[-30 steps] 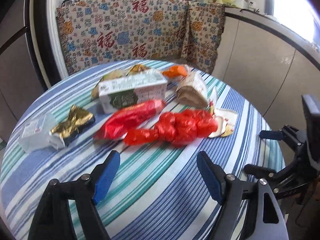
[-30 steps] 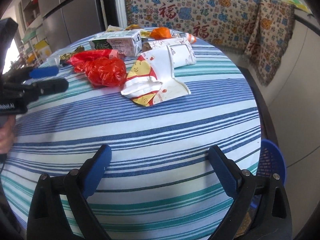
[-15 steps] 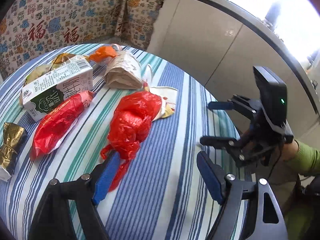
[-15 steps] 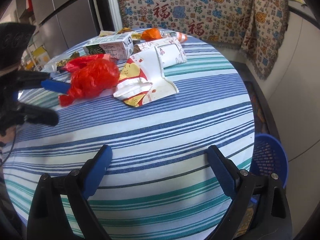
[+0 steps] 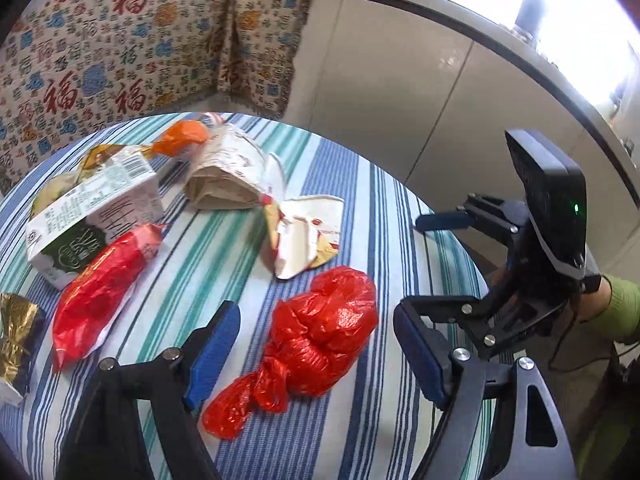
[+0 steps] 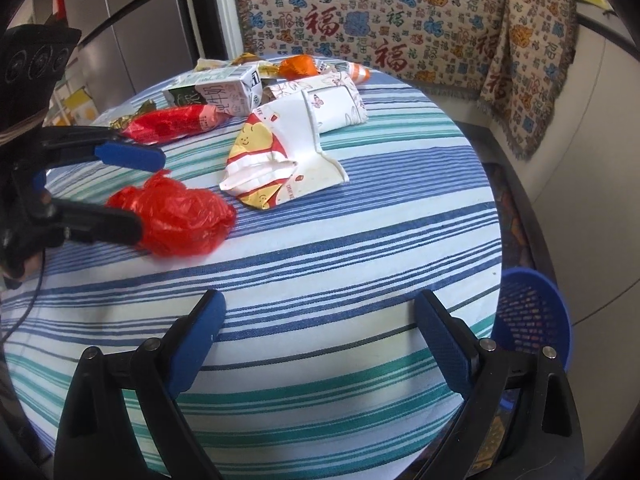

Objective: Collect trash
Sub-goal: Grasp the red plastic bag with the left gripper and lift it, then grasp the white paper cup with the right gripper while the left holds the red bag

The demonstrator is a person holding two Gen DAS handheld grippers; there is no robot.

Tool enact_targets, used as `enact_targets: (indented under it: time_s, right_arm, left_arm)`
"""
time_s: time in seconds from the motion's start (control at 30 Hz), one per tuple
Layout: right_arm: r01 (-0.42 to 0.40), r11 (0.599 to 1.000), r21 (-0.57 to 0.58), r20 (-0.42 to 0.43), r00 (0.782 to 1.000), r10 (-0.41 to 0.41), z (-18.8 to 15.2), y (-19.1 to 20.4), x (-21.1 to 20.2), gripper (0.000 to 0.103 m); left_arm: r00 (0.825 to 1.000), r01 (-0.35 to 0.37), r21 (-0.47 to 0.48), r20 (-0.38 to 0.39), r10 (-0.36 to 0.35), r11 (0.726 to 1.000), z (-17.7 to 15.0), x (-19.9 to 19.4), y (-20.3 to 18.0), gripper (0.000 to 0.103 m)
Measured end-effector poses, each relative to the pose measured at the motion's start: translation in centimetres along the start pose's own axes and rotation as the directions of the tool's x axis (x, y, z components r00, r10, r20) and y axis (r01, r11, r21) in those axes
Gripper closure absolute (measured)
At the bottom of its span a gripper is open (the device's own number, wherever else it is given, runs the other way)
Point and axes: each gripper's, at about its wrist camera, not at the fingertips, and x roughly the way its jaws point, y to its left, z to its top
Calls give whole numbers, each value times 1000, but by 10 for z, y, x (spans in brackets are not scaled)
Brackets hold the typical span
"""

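A crumpled red plastic bag (image 5: 316,336) lies on the striped round table (image 5: 360,208); it also shows in the right wrist view (image 6: 180,216). My left gripper (image 5: 316,356) is open, its fingers either side of the bag's knotted tail, not closed on it. My right gripper (image 6: 320,332) is open and empty above the table's near edge. More trash lies behind: a red wrapper (image 5: 100,284), a milk carton (image 5: 96,208), a torn white carton (image 6: 288,156), a paper bag (image 5: 232,172), an orange wrapper (image 5: 184,136) and gold foil (image 5: 16,332).
A blue mesh bin (image 6: 532,316) stands on the floor at the table's right edge. A patterned cloth (image 6: 380,12) covers the bench behind the table. White cabinet fronts (image 5: 420,92) run along the right.
My left gripper has swung right and moved in over the red bag, which now sits between its fingers. The right gripper has shifted only slightly.
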Motion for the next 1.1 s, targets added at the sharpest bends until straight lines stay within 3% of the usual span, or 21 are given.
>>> enact_targets:
  time_s: [0.13, 0.17, 0.2, 0.37, 0.43, 0.53, 0.67, 0.7, 0.83, 0.97, 1.03, 1.1]
  right_arm:
    - [-11, 1000, 20, 0, 1000, 11, 1, -4, -1, 8]
    - [-13, 1000, 26, 1, 1000, 13, 1, -6, -2, 8]
    - [-14, 999, 32, 1, 1000, 14, 1, -8, -3, 8]
    - [-15, 997, 70, 5, 1000, 15, 2, -18, -5, 9]
    - [-37, 995, 94, 16, 999, 36, 4, -20, -6, 10]
    - [-83, 989, 122, 21, 997, 81, 14, -18, 0, 14]
    - [-112, 982, 151, 19, 994, 110, 32, -19, 12, 21]
    - [-116, 979, 167, 22, 993, 114, 35, -20, 14, 23]
    - [-153, 961, 229, 37, 988, 149, 48, -26, 23, 29]
    - [-210, 943, 259, 58, 978, 202, 60, -22, 31, 50]
    - [-208, 946, 249, 75, 978, 196, 66, -17, 33, 75]
    - [-202, 953, 225, 80, 979, 189, 75, -10, 35, 90]
  left_arm:
    - [997, -52, 89, -52, 57, 995, -4, 13, -18, 23]
    - [996, -60, 81, -63, 65, 995, -4, 16, -18, 27]
    - [995, -68, 60, -70, 72, 996, -6, 15, -14, 55]
    - [983, -185, -115, -13, 185, 976, -26, -9, 8, 59]
    - [960, -272, -226, 8, 281, 935, -39, -26, 16, 59]
    - [901, -406, -386, -17, 433, 828, -62, -49, 26, 58]
    - [845, -480, -474, -24, 534, 738, -84, -65, 28, 54]
    - [839, -483, -487, -20, 543, 728, -86, -66, 29, 50]
    - [851, -463, -522, -36, 524, 716, -91, -61, 34, 45]
    - [849, -456, -552, -37, 526, 698, -97, -64, 37, 45]
    - [849, -454, -563, -36, 528, 691, -99, -67, 37, 45]
    - [843, -461, -562, -35, 537, 687, -102, -72, 37, 45]
